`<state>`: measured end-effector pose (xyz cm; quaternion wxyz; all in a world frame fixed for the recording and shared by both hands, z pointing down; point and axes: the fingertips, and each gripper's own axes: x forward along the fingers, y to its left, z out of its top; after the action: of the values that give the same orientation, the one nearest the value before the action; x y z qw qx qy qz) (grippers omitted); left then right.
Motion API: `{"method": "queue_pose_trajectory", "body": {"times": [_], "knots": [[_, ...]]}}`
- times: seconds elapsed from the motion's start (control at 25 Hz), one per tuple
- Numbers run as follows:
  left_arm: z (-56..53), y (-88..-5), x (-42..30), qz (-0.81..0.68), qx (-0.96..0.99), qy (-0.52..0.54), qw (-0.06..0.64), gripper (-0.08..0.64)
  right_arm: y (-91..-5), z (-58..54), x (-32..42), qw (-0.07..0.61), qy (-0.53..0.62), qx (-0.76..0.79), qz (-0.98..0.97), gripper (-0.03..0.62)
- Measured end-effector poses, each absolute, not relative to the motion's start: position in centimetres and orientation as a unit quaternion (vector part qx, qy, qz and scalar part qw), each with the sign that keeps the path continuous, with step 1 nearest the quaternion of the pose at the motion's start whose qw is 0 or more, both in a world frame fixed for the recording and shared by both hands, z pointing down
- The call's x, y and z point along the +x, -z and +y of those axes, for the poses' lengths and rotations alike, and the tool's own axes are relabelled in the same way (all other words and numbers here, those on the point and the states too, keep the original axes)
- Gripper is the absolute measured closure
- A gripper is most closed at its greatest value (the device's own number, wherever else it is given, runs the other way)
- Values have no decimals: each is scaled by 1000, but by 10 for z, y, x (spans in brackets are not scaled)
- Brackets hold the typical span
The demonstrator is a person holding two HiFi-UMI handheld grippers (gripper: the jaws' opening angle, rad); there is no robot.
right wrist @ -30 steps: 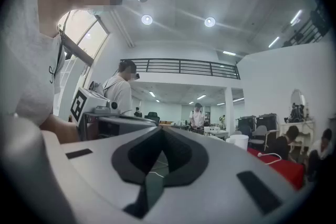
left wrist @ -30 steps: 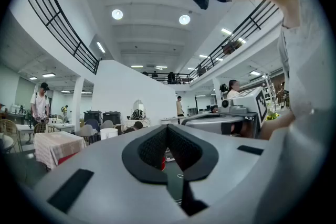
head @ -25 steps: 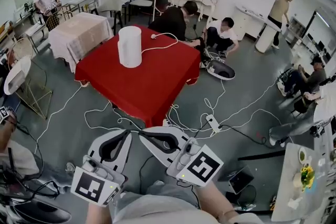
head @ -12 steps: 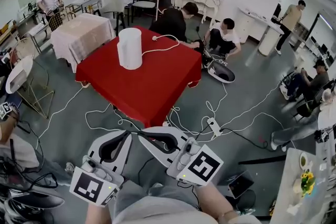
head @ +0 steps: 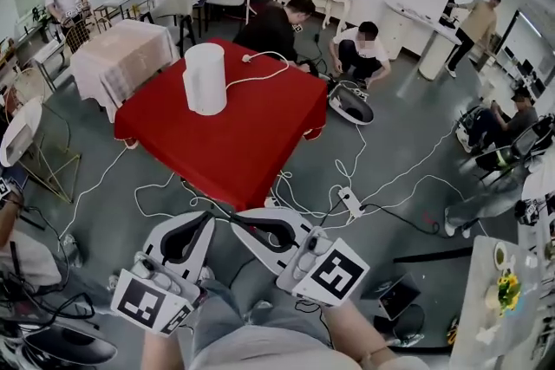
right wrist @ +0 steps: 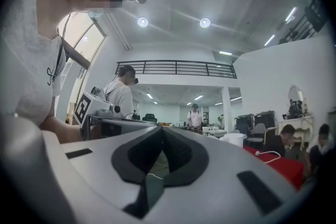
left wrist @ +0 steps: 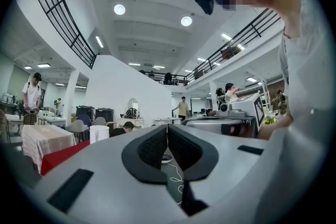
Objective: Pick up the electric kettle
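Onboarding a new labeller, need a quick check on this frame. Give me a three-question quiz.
1. True or false: the kettle stands on the red table.
2. The left gripper is: A open; B shut and empty; C shut on the kettle.
3. What white thing lies on the table beside the kettle?

Key: 1 true; 2 B; 3 the cord.
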<state>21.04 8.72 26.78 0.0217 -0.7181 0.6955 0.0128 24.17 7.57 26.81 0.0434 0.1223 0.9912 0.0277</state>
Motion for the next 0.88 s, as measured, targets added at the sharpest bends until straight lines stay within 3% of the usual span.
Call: {"method": "queue_pose_trajectory", "body": {"times": [0.88], "knots": [[29, -266, 35, 644, -765, -15, 19, 548, -265, 15, 66, 32, -27, 48, 998, 584]]}}
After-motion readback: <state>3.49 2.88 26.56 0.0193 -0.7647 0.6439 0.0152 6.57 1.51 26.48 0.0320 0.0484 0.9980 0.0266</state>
